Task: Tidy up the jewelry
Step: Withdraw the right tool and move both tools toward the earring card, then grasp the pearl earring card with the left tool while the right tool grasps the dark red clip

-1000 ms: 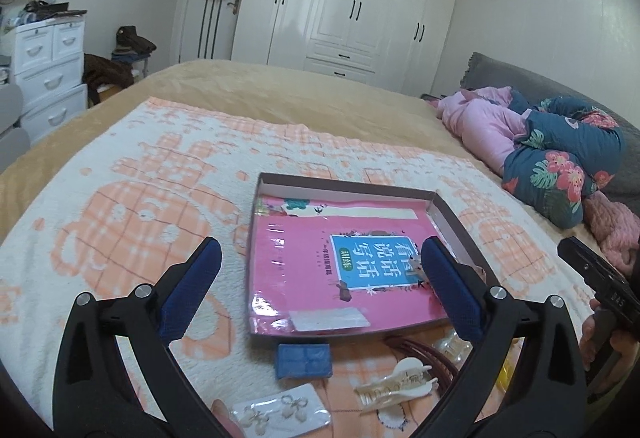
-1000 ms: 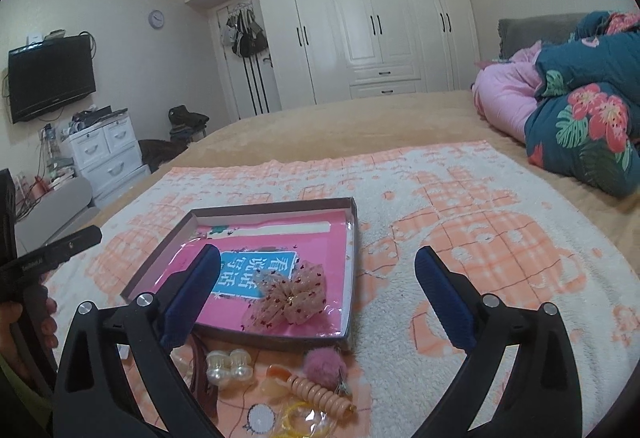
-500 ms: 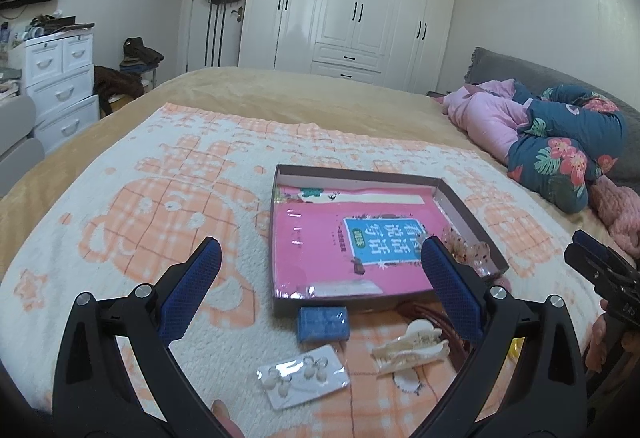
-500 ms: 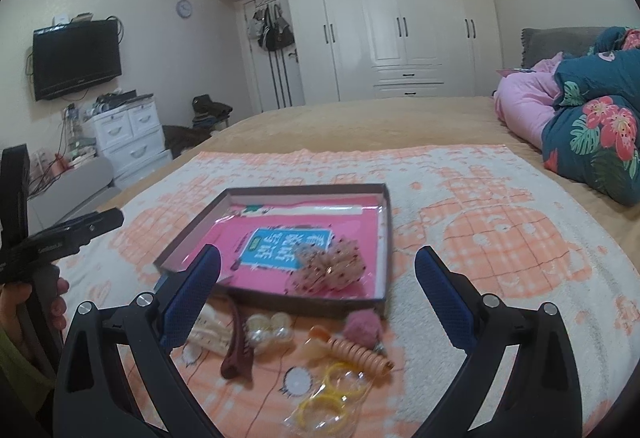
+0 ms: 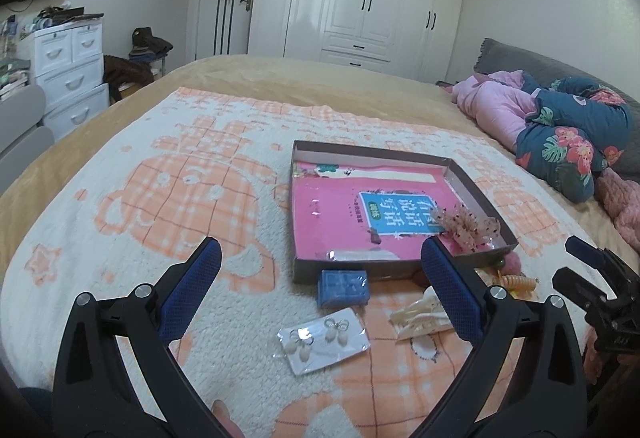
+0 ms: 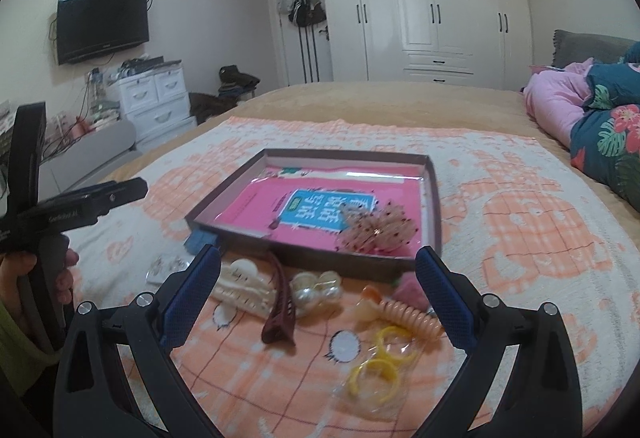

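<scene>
apparently both tools hang wide and empty above the bed: left tool (image 5: 318, 284), right tool (image 6: 318, 288). only a speckled scrunchie (image 6: 376, 232) lies in the box (image 6: 230, 187); loose pieces wait just before it. the left view shows the earring card (image 5: 324, 340), while the right shows yellow rings (image 6: 378, 368).

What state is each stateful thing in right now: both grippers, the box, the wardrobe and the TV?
Left gripper: open, holding nothing.
Right gripper: open, holding nothing.
Shallow box: lidless, a pink book and a frilly hair tie inside.
Earring card: still in its clear wrap, outside the box.
Wardrobe doors: closed.
TV: screen dark.
</scene>
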Tool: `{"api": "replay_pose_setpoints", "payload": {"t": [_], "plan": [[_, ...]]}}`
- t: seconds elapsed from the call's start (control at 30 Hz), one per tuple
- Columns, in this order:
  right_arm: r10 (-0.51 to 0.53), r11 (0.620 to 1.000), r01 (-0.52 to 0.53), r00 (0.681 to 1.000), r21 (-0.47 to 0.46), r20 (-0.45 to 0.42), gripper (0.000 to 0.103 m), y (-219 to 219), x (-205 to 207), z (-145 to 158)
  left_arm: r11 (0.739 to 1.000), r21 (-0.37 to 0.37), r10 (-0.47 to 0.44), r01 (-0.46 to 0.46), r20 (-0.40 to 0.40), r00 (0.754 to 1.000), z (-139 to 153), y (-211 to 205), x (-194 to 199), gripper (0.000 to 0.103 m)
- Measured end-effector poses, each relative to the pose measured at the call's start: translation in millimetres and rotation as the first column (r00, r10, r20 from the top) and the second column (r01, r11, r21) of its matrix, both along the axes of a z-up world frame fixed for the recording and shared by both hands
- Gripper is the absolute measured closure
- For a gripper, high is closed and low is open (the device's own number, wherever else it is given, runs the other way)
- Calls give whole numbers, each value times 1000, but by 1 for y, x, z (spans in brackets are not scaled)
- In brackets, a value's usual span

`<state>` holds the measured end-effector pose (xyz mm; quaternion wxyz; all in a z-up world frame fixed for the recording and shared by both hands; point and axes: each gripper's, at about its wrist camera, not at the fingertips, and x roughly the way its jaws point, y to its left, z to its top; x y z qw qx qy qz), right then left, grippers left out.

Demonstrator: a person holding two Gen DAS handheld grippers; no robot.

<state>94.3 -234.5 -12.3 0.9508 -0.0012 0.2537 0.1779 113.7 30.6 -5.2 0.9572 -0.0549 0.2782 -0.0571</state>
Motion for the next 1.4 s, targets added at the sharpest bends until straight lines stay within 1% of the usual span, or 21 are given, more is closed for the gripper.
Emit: {"api": "replay_pose_setpoints", "payload": {"t": [0.4,0.6,0.67,0.73,0.97,1.07,1.13,1.27,1.4], "plan": [[46,998,-47,998,-44,-34,8,20,-4,-14,999,-2,38,-39,-75,996,-16,15,-7,11],[51,995,-56,997,-85,-62,8,29,0,-25,999,8,44,-44,-134,990,-30,17,-6,11],[58,994,-66,995,-92,-86,9,32,2,-30,999,7,40,-39,-161,986,-36,17,-4,11],[59,992,-70,993,-105,-103,15,34,5,-36,999,5,35,-35,-185,982,-43,16,-2,11],[71,990,-89,984,-107,-166,25,40,12,-52,1000,-9,-6,4,-242,970,-58,10,4,11],[74,989,-95,981,-109,-181,32,43,15,-56,1000,-21,-23,19,-266,964,-65,6,8,11],[76,988,-100,979,-116,-190,39,45,16,-59,999,-23,-32,27,-287,957,-71,2,10,11],[80,987,-107,974,-119,-212,45,48,19,-64,999,-14,-41,39,-302,952,-77,-6,13,11],[76,987,-106,970,-122,-229,55,50,24,-69,999,-1,-41,42,-302,952,-81,-13,16,11]]}}
